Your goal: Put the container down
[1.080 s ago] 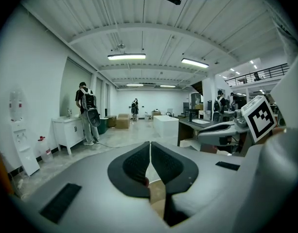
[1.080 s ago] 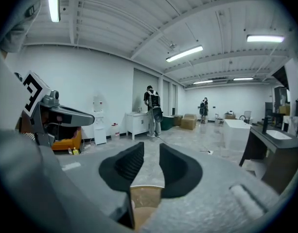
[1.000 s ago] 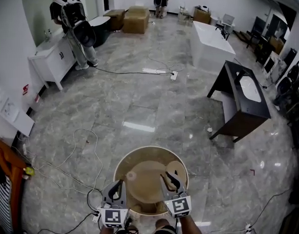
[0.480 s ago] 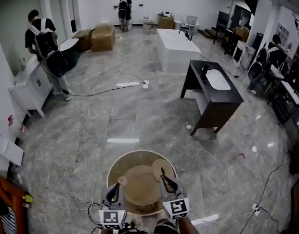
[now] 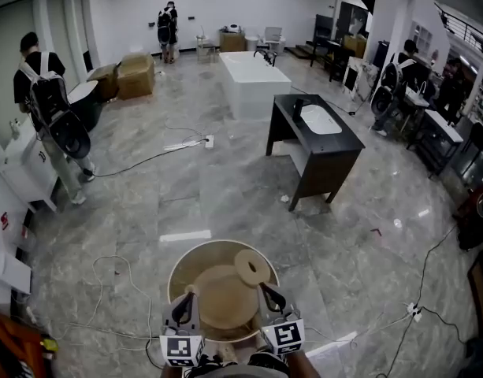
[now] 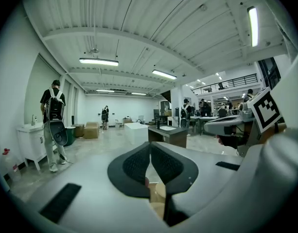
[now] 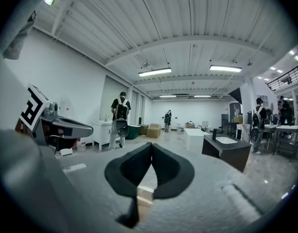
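Sitting on the grey marble floor [image 5: 225, 179] near centre, round wooden container [image 5: 217, 244] with a small round disc [image 5: 251, 268] at its far right rim. Left gripper [image 5: 187, 298] is over the near-left rim, jaws together with nothing clamped, wood showing below the pads in the left gripper view. Right gripper [image 5: 266, 292] is over the near-right rim, jaws just closed fully, nothing between them. Can't tell if either touches the rim. Dark vanity [image 5: 316, 136] far right, person with backpack [image 5: 48, 101] far left.
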`<state>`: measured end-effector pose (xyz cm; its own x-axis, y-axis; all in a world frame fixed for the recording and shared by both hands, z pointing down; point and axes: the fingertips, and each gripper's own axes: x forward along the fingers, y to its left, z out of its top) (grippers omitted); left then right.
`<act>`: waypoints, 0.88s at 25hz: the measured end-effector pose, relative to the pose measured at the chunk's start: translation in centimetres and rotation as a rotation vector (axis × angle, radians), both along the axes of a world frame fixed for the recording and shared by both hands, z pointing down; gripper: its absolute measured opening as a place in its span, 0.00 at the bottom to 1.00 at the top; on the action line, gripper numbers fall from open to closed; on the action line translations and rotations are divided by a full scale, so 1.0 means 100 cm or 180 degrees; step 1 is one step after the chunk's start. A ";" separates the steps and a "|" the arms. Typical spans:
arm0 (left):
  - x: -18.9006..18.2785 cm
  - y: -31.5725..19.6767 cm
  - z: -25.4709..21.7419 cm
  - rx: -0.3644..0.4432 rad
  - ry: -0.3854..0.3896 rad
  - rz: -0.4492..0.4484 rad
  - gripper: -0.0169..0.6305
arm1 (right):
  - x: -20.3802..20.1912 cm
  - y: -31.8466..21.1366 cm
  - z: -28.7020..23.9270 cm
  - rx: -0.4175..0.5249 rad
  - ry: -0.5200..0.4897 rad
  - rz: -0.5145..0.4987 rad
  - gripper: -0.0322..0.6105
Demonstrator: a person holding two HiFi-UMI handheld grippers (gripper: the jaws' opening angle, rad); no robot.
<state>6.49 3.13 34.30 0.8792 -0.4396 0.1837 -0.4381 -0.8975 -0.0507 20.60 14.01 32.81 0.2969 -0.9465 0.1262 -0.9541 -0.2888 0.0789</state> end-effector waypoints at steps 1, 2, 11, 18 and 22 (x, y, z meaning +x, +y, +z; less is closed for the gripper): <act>-0.001 0.003 -0.001 0.0000 0.0007 0.0032 0.07 | -0.003 0.004 0.001 -0.0009 -0.0001 0.0029 0.05; -0.002 0.005 -0.001 -0.0005 0.0014 0.0066 0.06 | -0.006 0.007 0.002 -0.0010 0.0000 0.0055 0.05; -0.005 0.018 0.006 -0.0027 0.0004 0.0202 0.07 | -0.020 0.020 0.012 -0.0023 -0.0042 0.0116 0.05; -0.007 0.014 0.006 -0.0029 -0.0014 0.0225 0.07 | -0.023 0.016 0.011 -0.0033 -0.0071 0.0098 0.05; -0.007 0.013 0.005 -0.0026 -0.0030 0.0216 0.07 | -0.023 0.015 0.012 -0.0035 -0.0086 0.0087 0.05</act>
